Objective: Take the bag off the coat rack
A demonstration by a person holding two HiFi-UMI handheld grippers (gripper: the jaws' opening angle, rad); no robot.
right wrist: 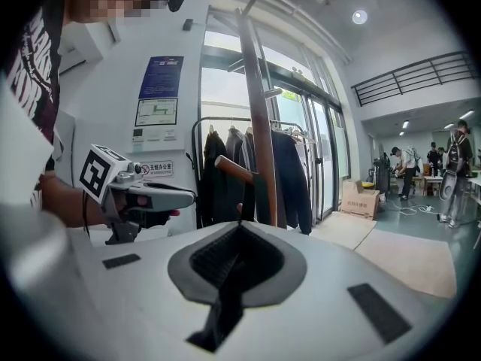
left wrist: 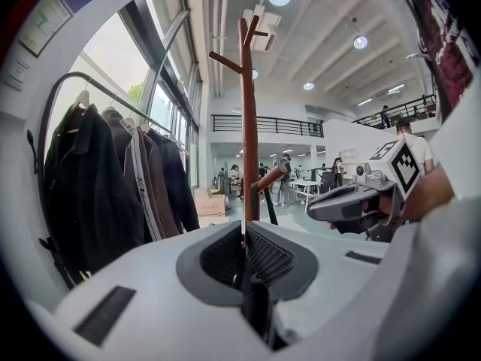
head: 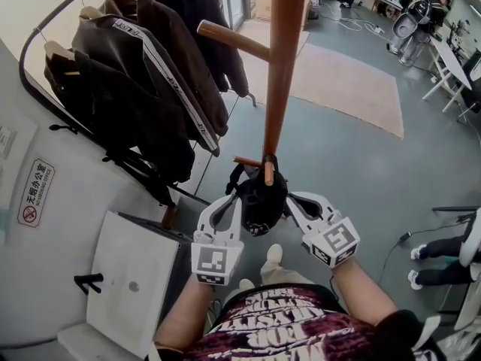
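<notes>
A black bag (head: 261, 201) hangs by its strap from a low peg (head: 266, 173) of the brown wooden coat rack (head: 284, 66). My left gripper (head: 239, 200) is at the bag's left side and my right gripper (head: 289, 200) at its right. In the left gripper view the left gripper (left wrist: 244, 243) is shut on the black strap (left wrist: 255, 303), with the peg (left wrist: 272, 177) just ahead. In the right gripper view the right gripper (right wrist: 237, 235) is closed on the strap (right wrist: 225, 307), which runs up to the peg (right wrist: 234, 169).
A clothes rail with several dark jackets (head: 150, 66) stands to the left of the rack. A white cabinet (head: 131, 277) sits at the lower left. A beige rug (head: 346, 81) lies beyond the pole. A person's legs (head: 443, 254) show at the right edge.
</notes>
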